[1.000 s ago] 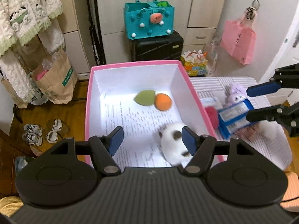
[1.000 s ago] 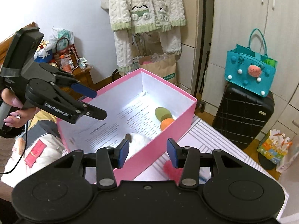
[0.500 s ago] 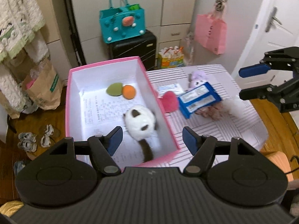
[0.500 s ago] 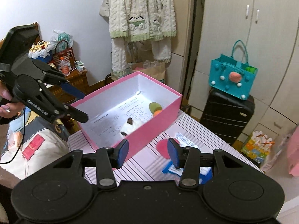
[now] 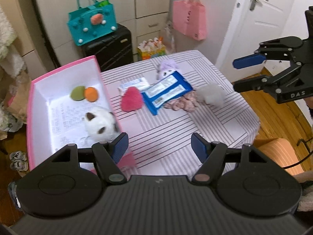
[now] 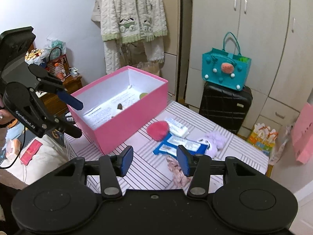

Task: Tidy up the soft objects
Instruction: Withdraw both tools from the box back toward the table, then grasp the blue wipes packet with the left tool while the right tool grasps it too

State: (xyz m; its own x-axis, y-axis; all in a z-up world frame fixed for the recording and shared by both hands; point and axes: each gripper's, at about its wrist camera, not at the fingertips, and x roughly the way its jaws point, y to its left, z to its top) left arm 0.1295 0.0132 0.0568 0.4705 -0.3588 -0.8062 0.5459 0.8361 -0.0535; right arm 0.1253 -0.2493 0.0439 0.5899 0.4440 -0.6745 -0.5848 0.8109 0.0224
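Here, my left gripper (image 5: pixel 159 146) half open, empty, over striped table (image 5: pixel 176 137), my right gripper (image 6: pixel 154 161) opening, empty, casing lettered "DAS".

My pink cardboard box (image 5: pixel 29 105), white inside, holds a green sponge egg (image 5: pixel 77 93), an orange sponge egg (image 5: pixel 91 94) and a white plush toy with brown patches (image 5: pixel 101 124). On the white tablecloth with grey stripes (image 5: pixel 172 137) I see a crimson fluffy heart (image 5: pixel 131 99), a blue-and-white wipes packet (image 5: pixel 166 93), a lilac plush (image 5: pixel 167 67) and a pale grey furry ball (image 5: pixel 211 96). My grippers' pads are blue (image 5: pixel 120 146).
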